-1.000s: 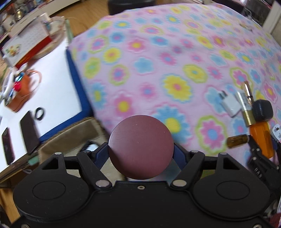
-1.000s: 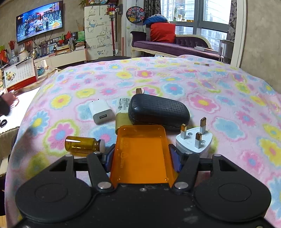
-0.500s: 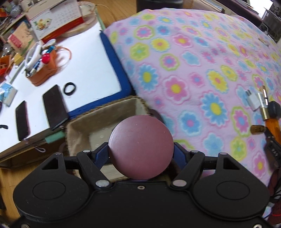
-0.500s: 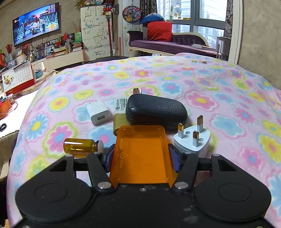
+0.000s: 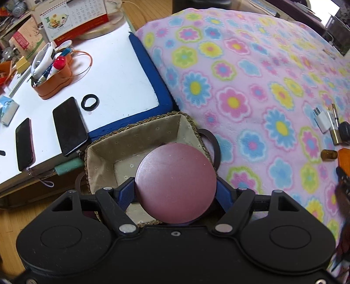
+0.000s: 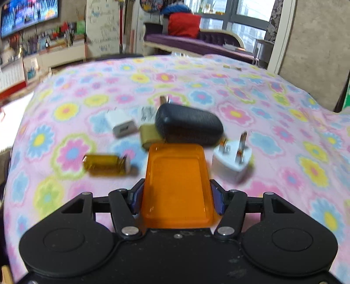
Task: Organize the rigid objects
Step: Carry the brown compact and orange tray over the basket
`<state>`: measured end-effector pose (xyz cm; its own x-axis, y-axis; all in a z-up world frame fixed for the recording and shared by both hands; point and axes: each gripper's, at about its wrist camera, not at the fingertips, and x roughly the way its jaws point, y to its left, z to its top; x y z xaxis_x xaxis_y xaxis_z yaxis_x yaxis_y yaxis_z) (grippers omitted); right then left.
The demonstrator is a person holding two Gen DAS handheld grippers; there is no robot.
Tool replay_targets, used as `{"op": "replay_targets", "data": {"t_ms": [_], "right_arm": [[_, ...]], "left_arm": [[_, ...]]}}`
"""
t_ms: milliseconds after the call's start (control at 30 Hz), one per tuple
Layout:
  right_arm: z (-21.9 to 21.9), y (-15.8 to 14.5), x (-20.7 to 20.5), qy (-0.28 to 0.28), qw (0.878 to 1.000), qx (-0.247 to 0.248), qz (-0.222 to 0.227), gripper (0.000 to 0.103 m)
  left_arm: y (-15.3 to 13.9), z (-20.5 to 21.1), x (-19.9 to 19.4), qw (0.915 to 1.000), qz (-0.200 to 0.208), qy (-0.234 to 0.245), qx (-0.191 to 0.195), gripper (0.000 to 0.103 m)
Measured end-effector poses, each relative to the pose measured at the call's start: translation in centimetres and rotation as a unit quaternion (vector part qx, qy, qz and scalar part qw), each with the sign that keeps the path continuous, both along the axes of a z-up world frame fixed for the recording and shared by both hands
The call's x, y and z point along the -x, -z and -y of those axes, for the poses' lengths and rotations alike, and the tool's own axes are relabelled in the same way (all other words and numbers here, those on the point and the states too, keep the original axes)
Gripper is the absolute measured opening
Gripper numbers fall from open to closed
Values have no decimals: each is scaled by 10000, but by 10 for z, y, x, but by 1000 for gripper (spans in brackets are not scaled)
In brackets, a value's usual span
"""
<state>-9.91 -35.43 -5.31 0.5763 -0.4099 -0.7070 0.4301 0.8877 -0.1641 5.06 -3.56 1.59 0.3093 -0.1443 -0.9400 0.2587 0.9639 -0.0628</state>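
My left gripper point(image 5: 175, 185) is shut on a round maroon disc point(image 5: 175, 183) and holds it above a woven, cloth-lined basket point(image 5: 102, 148) beside the bed. My right gripper point(image 6: 176, 196) is shut on a flat orange plastic case point(image 6: 176, 183) over the flowered blanket point(image 6: 273, 104). On the blanket lie a black case point(image 6: 188, 124), a white three-pin plug point(image 6: 231, 160), a white USB charger point(image 6: 121, 124), an amber vial point(image 6: 105, 165) and a gold box point(image 6: 149, 135). The same group shows at the right edge of the left wrist view, with the charger point(image 5: 323, 119) nearest.
A white low table point(image 5: 122, 65) with a blue edge stands left of the bed. It carries two phones point(image 5: 69, 125), a black ring point(image 5: 89, 102), an orange pen holder point(image 5: 53, 75) and a calendar point(image 5: 76, 19). Wooden floor lies below the basket.
My left gripper has carried the maroon disc left off the blanket to above the basket. My right gripper has lifted the orange case slightly; its view is now blurred.
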Motion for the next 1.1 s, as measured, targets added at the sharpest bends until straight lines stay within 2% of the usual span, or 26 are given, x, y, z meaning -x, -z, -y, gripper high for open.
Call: {"op": "replay_targets", "data": {"t_ms": [167, 233, 300, 400, 533, 633, 667, 700, 733, 833, 933, 1000, 1100], "right_arm": [[-7, -6, 1, 121, 9991, -139, -394, 61], [2, -8, -11, 212, 9972, -397, -603, 74], [12, -5, -24, 259, 9940, -648, -839, 103], [21, -1, -37, 317, 9934, -789, -769, 103], [26, 1, -39, 828, 9913, -943, -394, 103], [20, -1, -48, 685, 9920, -797, -704, 102], [19, -6, -48, 633, 9916, -853, -736, 91], [17, -12, -48, 635, 9916, -810, -789, 68], [16, -18, -48, 659, 9914, -729, -869, 59], [11, -35, -43, 960, 9876, -634, -1069, 59], [-3, -55, -38, 1035, 9888, -429, -985, 59], [-19, -69, -36, 891, 9917, -505, -784, 59], [-46, -87, -41, 442, 9937, -881, -531, 59]], "left_arm": [[4, -2, 1, 9998, -154, 97, 120, 71], [5, -3, 2, 9998, -148, 94, 107, 71], [4, -5, 3, 9998, -135, 70, 120, 71], [4, -9, 3, 9997, -150, -16, 168, 71], [5, -12, 0, 9996, -180, -130, 156, 71], [6, -13, 0, 9996, -191, -152, 135, 71], [6, -14, 1, 9996, -184, -159, 132, 71], [6, -14, 1, 9996, -180, -169, 134, 71], [6, -15, 1, 9996, -179, -185, 138, 71], [6, -18, 0, 9995, -169, -257, 118, 71], [7, -19, -1, 9993, -170, -314, 75, 71], [8, -20, -1, 9992, -177, -345, 43, 71], [9, -23, -2, 9989, -187, -417, 42, 71]]}}
